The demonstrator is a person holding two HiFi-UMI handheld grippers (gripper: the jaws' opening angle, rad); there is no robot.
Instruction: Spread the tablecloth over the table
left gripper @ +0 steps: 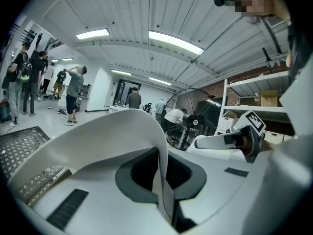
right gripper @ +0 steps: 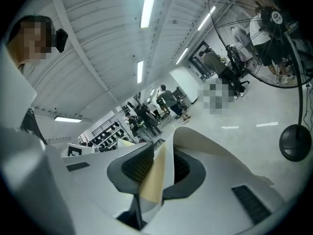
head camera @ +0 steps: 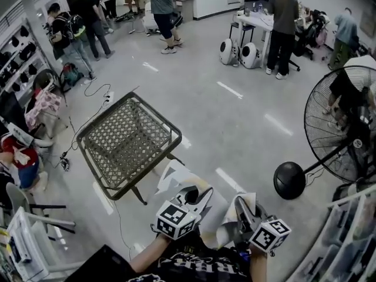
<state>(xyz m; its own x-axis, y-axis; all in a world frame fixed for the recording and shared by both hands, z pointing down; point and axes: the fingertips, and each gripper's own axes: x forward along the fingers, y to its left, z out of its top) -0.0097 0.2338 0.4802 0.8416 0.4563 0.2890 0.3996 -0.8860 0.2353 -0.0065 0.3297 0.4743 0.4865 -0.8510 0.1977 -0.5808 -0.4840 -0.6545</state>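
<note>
Tablecloth (head camera: 218, 215): white, bunched, held in the air between both tools at the lower middle of the head view. One fold (head camera: 174, 174) reaches toward the near corner of the table. Not yet laid on the table top.

Left tool (head camera: 195, 194): clenched on the tablecloth. In the left gripper view, a thin edge of the cloth (left gripper: 122, 127) runs down between the dark pads (left gripper: 141, 170) of this tool (left gripper: 164, 174), and the rest arches up and over to the left.

Right tool (head camera: 243, 208): clenched on the tablecloth. In the right gripper view, a folded edge (right gripper: 155, 177) sits pinched between the pads of this tool (right gripper: 159, 173), and a white sheet (right gripper: 211, 145) curls away to the right.

Table (head camera: 128, 141): folding frame with an open woven mesh top, standing on the grey floor ahead and left of the tools, set at an angle to the viewer. Its mesh also shows at the left edge of the left gripper view (left gripper: 18, 147).

Pedestal fan (head camera: 342, 122): large and round-caged, on a black disc base (head camera: 289, 181), to the right of the tools and well apart from the table.

People (head camera: 283, 17): several, standing at the far side of the room.
</note>
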